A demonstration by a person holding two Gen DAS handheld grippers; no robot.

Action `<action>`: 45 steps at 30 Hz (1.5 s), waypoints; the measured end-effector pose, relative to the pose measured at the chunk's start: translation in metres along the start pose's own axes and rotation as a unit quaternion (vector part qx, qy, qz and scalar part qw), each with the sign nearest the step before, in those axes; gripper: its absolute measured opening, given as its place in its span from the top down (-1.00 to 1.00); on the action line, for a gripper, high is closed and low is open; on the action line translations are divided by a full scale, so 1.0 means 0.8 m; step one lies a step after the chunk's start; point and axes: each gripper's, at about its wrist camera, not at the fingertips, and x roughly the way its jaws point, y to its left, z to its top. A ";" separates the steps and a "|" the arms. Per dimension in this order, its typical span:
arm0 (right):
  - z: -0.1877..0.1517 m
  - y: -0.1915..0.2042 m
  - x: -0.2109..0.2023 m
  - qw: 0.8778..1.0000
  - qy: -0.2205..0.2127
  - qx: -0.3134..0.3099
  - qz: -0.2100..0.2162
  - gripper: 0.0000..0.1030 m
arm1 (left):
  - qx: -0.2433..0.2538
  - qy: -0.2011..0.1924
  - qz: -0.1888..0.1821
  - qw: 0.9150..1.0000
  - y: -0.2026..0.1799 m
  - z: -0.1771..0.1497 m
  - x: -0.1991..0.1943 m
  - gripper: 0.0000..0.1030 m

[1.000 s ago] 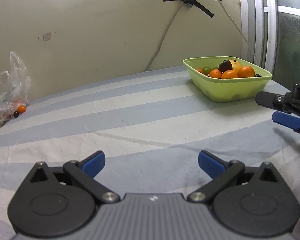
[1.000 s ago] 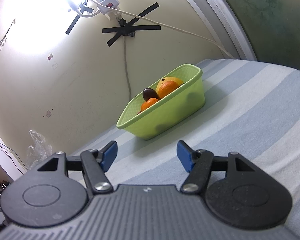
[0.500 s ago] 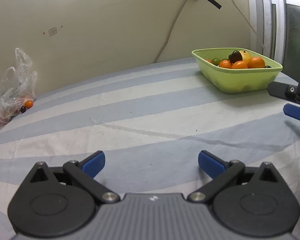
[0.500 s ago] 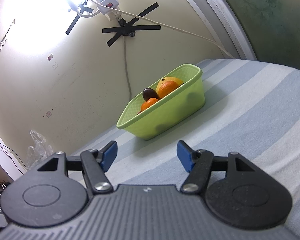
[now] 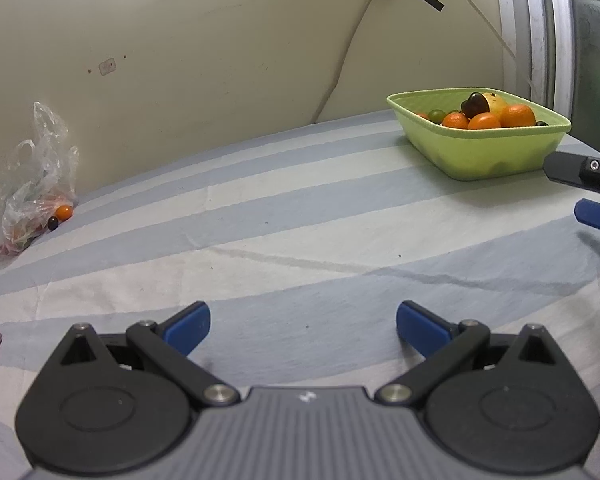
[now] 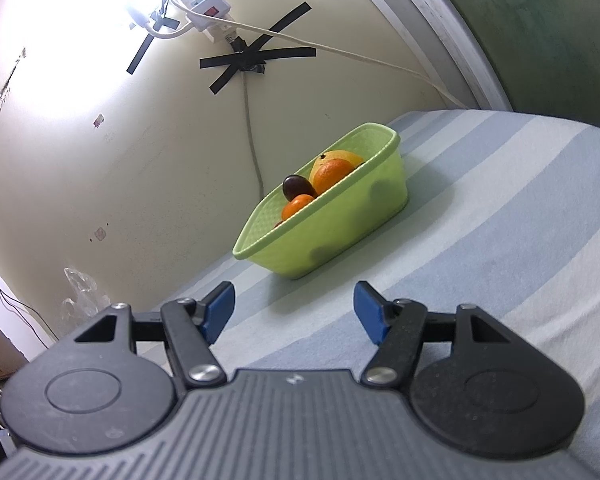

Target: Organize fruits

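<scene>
While both grippers hang over the striped sheet (image 5: 300, 208) with nothing in them, we judge the fruit from where it lies. Nearest, the left gripper (image 5: 303, 326) has its blue fingers (image 5: 188, 326) spread wide and empty; the right gripper (image 6: 294, 312) is likewise wide apart, holding nothing. Beyond the right one sits the green basket (image 6: 340, 236), piled with oranges (image 6: 332, 174), a dark plum (image 6: 298, 188) and a yellow fruit behind. Far left by the wall, a thin plastic bag (image 5: 36, 184) holds more small fruit (image 5: 64, 212). We expect these to be round, smooth, light and prone to roll or bruise, so we would pinch each gently across its widest middle. The bag is limp and crinkly; it is best taken by its loose top.
</scene>
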 end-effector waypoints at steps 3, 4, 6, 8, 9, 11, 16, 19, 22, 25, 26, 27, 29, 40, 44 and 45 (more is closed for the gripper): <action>0.001 -0.001 0.000 1.000 0.000 0.001 0.001 -0.32 | 0.004 -0.004 0.005 1.000 -0.001 -0.001 -0.001 -1.00; 0.001 -0.001 0.000 1.000 0.000 0.002 0.001 -0.32 | 0.005 -0.005 0.007 1.000 -0.001 -0.001 -0.001 -1.00; 0.000 -0.001 0.000 1.000 0.000 0.002 0.001 -0.32 | 0.007 -0.009 0.014 1.000 -0.002 -0.001 -0.002 -1.00; 0.000 -0.001 -0.001 1.000 0.000 0.002 0.001 -0.32 | 0.012 -0.016 0.023 1.000 -0.002 -0.001 -0.002 -1.00; 0.000 -0.001 -0.001 1.000 0.000 0.003 0.001 -0.32 | 0.014 -0.021 0.030 0.999 -0.002 -0.001 -0.003 -1.00; 0.001 -0.001 -0.001 1.000 0.000 0.003 0.002 -0.32 | 0.016 -0.025 0.037 0.999 0.000 0.000 -0.004 -1.00; 0.001 -0.001 0.000 1.000 0.000 0.003 0.002 -0.32 | 0.018 -0.024 0.039 0.999 0.000 0.001 -0.002 -1.00; 0.001 -0.002 0.000 1.000 0.000 0.004 0.002 -0.32 | 0.023 -0.025 0.043 0.998 0.000 0.000 -0.001 -1.00; 0.001 -0.002 0.000 1.000 0.001 0.003 0.003 -0.32 | 0.029 -0.029 0.050 0.998 -0.001 -0.001 -0.001 -1.00; 0.001 -0.002 0.000 1.000 0.000 0.004 0.003 -0.32 | 0.034 -0.032 0.058 0.997 -0.002 -0.002 -0.001 -1.00; 0.001 -0.002 0.000 1.000 0.000 0.004 0.002 -0.32 | 0.035 -0.032 0.059 0.997 -0.002 -0.002 0.000 -1.00; 0.001 -0.002 0.000 1.000 0.001 0.004 0.003 -0.32 | 0.036 -0.032 0.061 0.997 -0.002 -0.002 0.000 -1.00; 0.001 -0.002 0.000 1.000 0.000 0.003 0.002 -0.32 | 0.037 -0.032 0.062 0.997 -0.001 -0.002 0.001 -1.00; 0.001 -0.002 0.000 1.000 0.000 0.004 0.002 -0.32 | 0.059 -0.045 0.077 0.994 -0.007 -0.005 0.001 -1.00; 0.001 -0.002 0.000 1.000 0.000 0.004 0.003 -0.32 | 0.065 -0.048 0.082 0.993 -0.006 -0.005 0.001 -1.00; 0.001 -0.002 0.000 1.000 0.000 0.005 0.003 -0.32 | 0.065 -0.048 0.082 0.993 -0.005 -0.005 0.001 -1.00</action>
